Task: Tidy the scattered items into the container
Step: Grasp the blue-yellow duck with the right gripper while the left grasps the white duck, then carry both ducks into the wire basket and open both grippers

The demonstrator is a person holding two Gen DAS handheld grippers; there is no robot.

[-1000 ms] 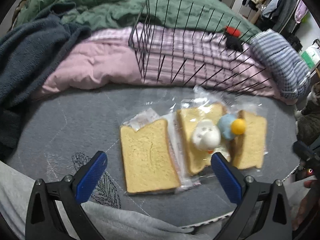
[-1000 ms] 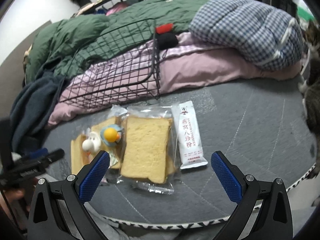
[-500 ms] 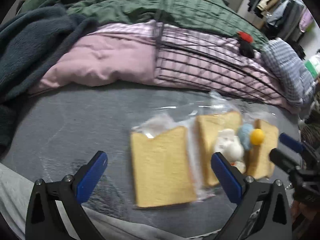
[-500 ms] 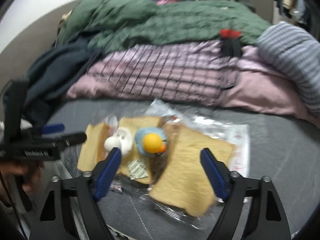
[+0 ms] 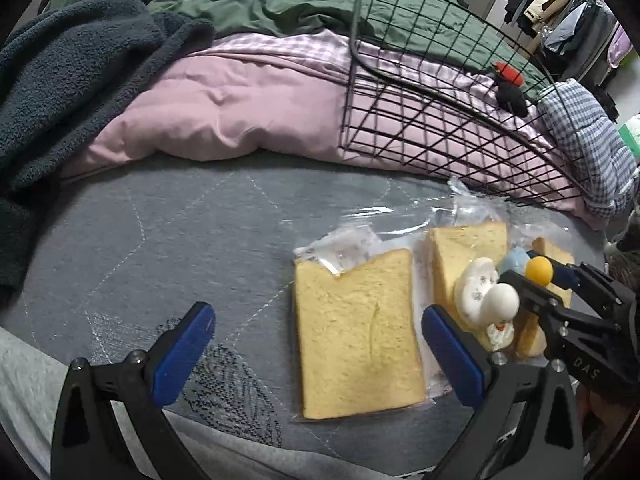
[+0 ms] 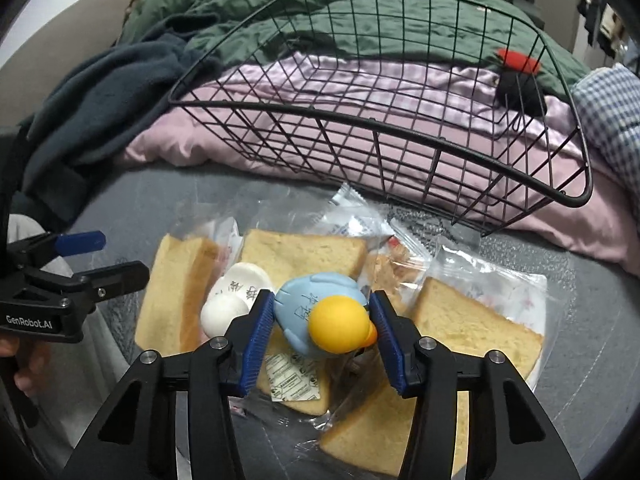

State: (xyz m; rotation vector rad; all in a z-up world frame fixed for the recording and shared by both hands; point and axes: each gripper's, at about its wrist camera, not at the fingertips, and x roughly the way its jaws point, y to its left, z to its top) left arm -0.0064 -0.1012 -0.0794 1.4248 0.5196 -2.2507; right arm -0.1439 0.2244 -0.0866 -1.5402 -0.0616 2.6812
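Note:
My right gripper is shut on a blue toy duck with a yellow head, low over wrapped bread slices. A white toy duck lies just left of it. The black wire basket leans on the bedding behind. In the left wrist view my left gripper is open and empty, low over the grey mattress, its right finger beside a wrapped bread slice. The white duck and the right gripper show at its right.
Pink duvet, dark blue blanket and green quilt pile up behind the basket. A checked pillow lies at the right. A red and black item rests behind the basket. Grey mattress spreads to the left.
My right gripper moved in over the bread and closed on the blue duck. My left gripper shifted left, so the bread now sits toward its right finger.

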